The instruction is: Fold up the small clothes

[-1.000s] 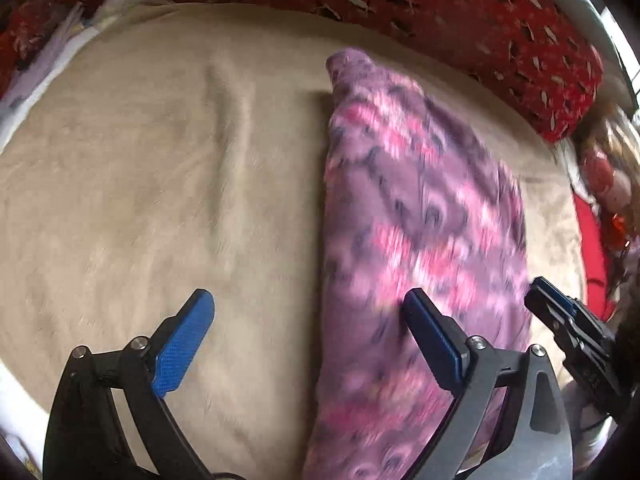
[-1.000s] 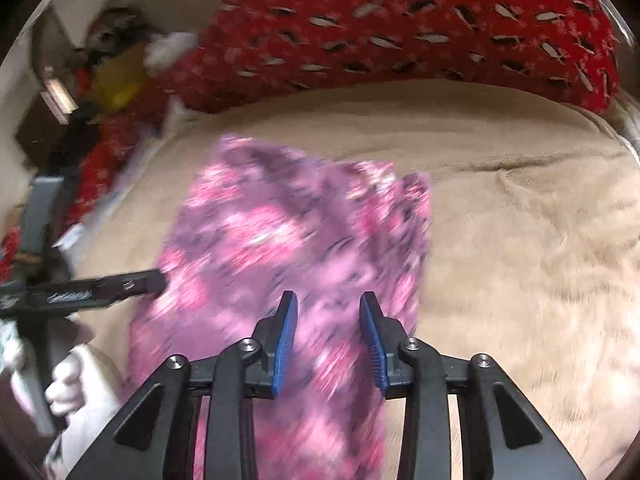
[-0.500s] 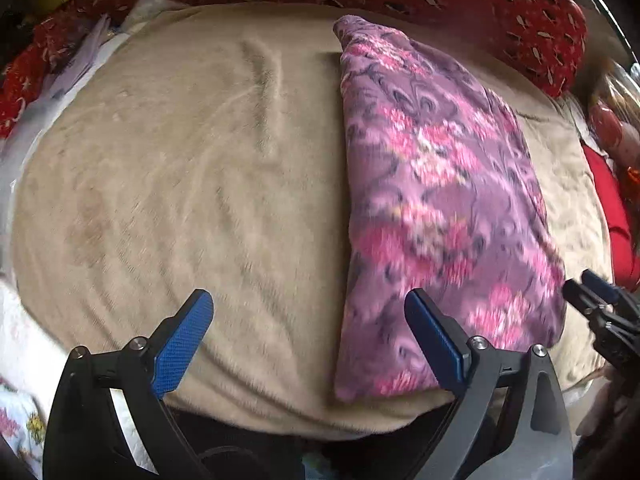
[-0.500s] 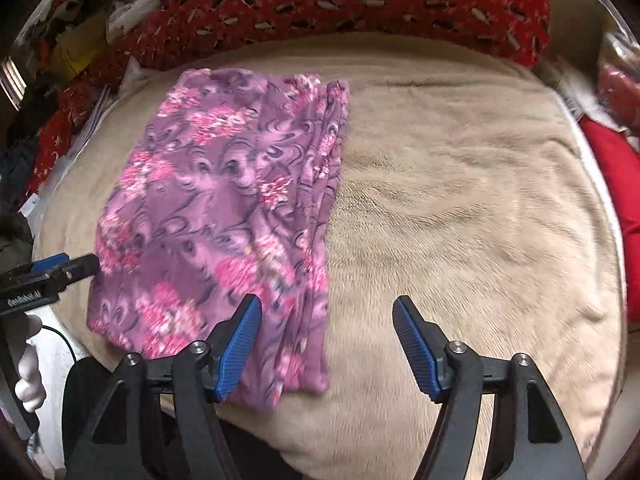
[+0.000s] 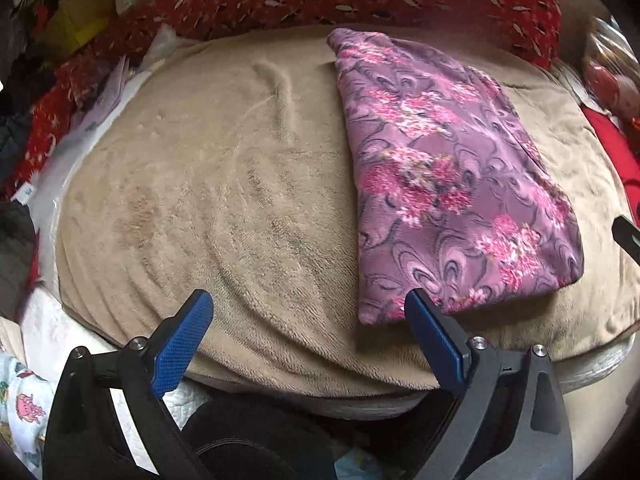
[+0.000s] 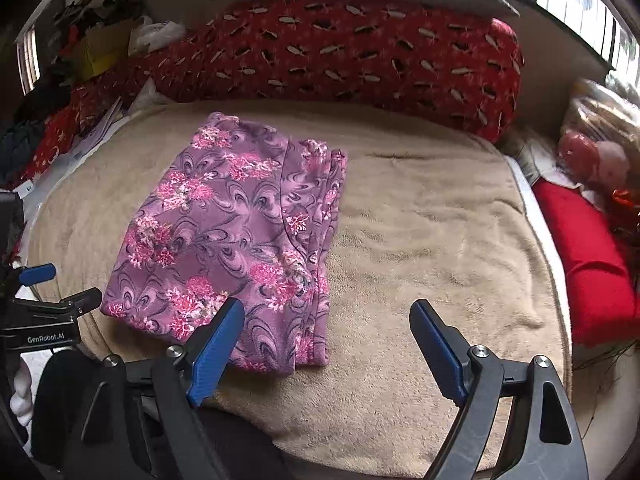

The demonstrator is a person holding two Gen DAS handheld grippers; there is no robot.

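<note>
The left gripper (image 5: pixel 308 336) hangs empty, jaws spread wide, over the beige blanket (image 5: pixel 224 184). The folded purple floral garment (image 6: pixel 236 236) lies flat on it. The right gripper (image 6: pixel 328 344) likewise gapes empty.

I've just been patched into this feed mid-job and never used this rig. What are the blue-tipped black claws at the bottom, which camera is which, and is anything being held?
The claws are two hand-held grippers; each carries a fisheye camera looking along its fingers. One picture comes from the left gripper, the other from the right gripper. Both stand open and hold nothing. On the beige plush blanket lies the folded purple cloth with pink flowers, flat and untouched. Behind it is a long red patterned bolster pillow. In the right view, the left gripper shows at the left edge.
</note>
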